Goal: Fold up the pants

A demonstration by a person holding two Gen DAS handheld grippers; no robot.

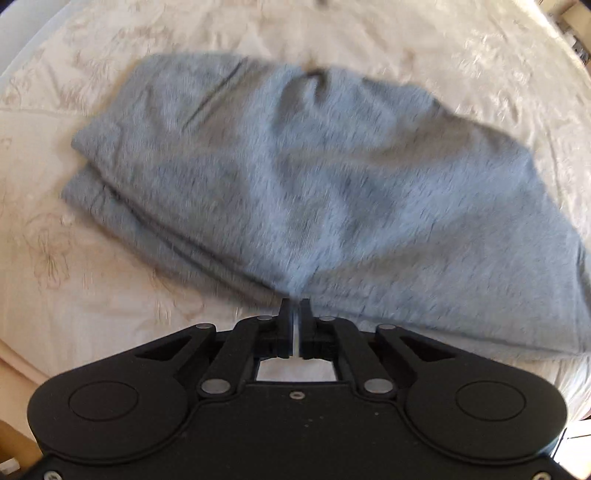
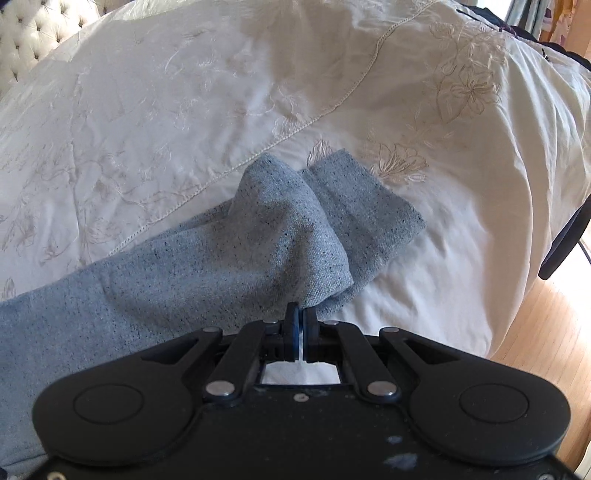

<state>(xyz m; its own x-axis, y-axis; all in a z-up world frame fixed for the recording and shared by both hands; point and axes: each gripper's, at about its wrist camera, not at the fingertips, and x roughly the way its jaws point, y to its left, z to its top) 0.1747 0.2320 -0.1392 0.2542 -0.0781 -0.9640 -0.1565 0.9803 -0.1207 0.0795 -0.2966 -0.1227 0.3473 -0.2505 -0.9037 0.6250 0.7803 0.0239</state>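
Lay as a grey-blue knitted pair of pants (image 1: 295,177), folded in soft layers on a cream embroidered bedspread (image 1: 92,288), spreading ahead of the left gripper (image 1: 294,308) and off to both its sides. Was nipped at its near edge by that black gripper, fingers pressed together on the fabric, though blurred. Ran in the right wrist view from the left of the right gripper (image 2: 300,314) to two leg ends (image 2: 351,206) just ahead of it. Was pinched there too, blue-padded fingers (image 2: 293,328) squeezed on a lifted fold. Showed pale wooden floor (image 2: 546,332) to the right, tufted white headboard (image 2: 33,33) far left.
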